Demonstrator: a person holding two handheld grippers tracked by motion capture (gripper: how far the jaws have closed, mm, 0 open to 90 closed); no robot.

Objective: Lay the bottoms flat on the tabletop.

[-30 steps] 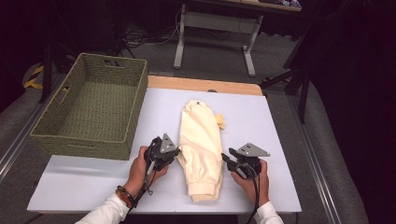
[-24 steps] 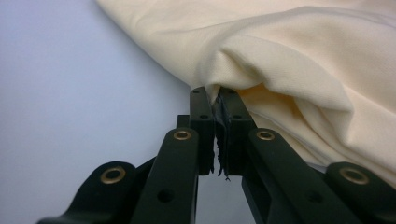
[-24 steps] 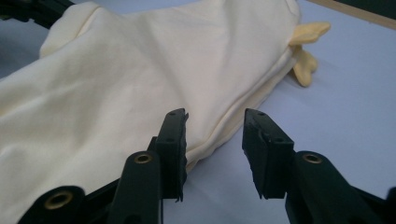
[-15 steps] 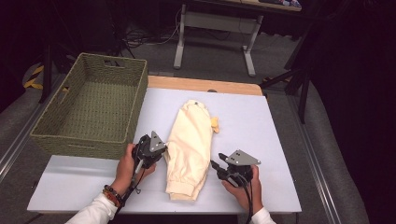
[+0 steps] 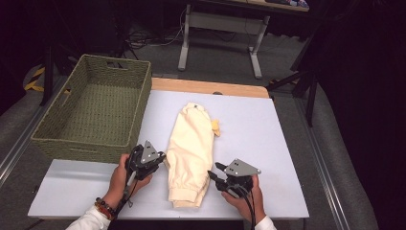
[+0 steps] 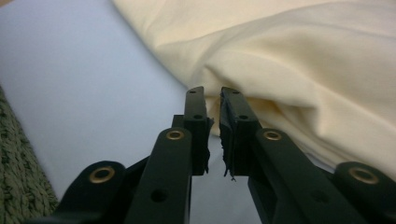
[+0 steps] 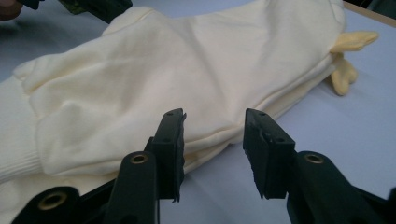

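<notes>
A folded cream garment (image 5: 191, 148) lies lengthwise in the middle of the white table (image 5: 273, 124), with a small yellow piece (image 5: 216, 127) sticking out of its right side. My left gripper (image 5: 163, 160) is at the garment's left edge. In the left gripper view its jaws (image 6: 212, 93) stand almost together with only a thin slit, tips against a fold of the cloth (image 6: 289, 60), and no cloth shows between them. My right gripper (image 5: 214, 171) is at the garment's right edge near the hem. It is open (image 7: 215, 116), and the cloth (image 7: 187, 60) lies beside one jaw.
A green woven basket (image 5: 91, 139) stands on the table's left side, close to the left hand. A bare strip of wooden tabletop (image 5: 206, 87) runs along the far edge. Beyond the table, a metal frame (image 5: 220, 28) stands on the dark floor.
The garment has slid left and turned, so its hem end now lies nearer the front left. Both hands moved left and toward the near edge with it.
</notes>
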